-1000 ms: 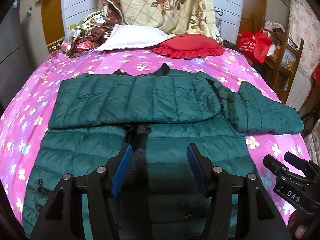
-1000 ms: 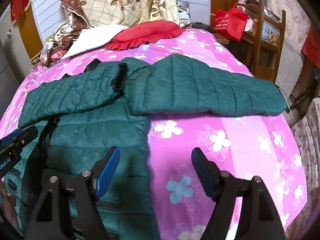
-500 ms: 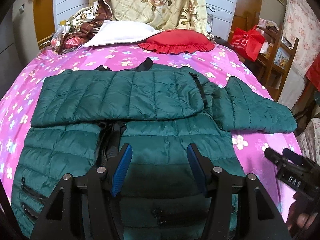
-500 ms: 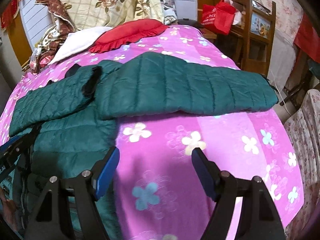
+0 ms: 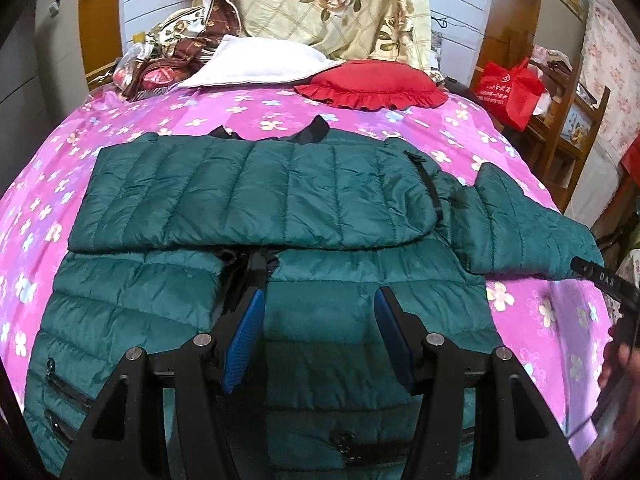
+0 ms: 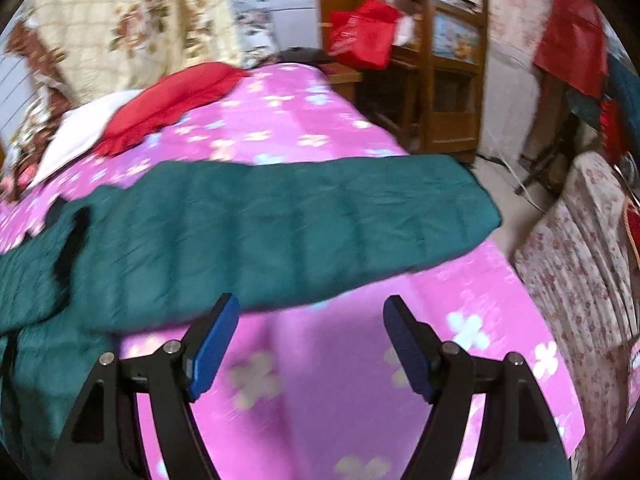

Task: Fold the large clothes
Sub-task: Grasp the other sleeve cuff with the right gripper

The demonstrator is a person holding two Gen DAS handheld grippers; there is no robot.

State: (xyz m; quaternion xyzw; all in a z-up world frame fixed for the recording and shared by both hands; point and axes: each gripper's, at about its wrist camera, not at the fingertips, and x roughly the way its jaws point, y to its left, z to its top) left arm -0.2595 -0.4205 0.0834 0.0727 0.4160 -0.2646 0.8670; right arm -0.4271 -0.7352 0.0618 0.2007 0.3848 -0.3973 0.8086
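The green puffer jacket lies flat on the pink bedspread, one sleeve still spread sideways. Both your left gripper and right gripper are open and empty. The jacket looks soft, puffy and slippery, so pinch that sleeve at its cuff.

Off to your left gripper's right, white letters "DAS" sit on the black arm of the right gripper. Far right beyond it, the red bag carries white print, too small to read.
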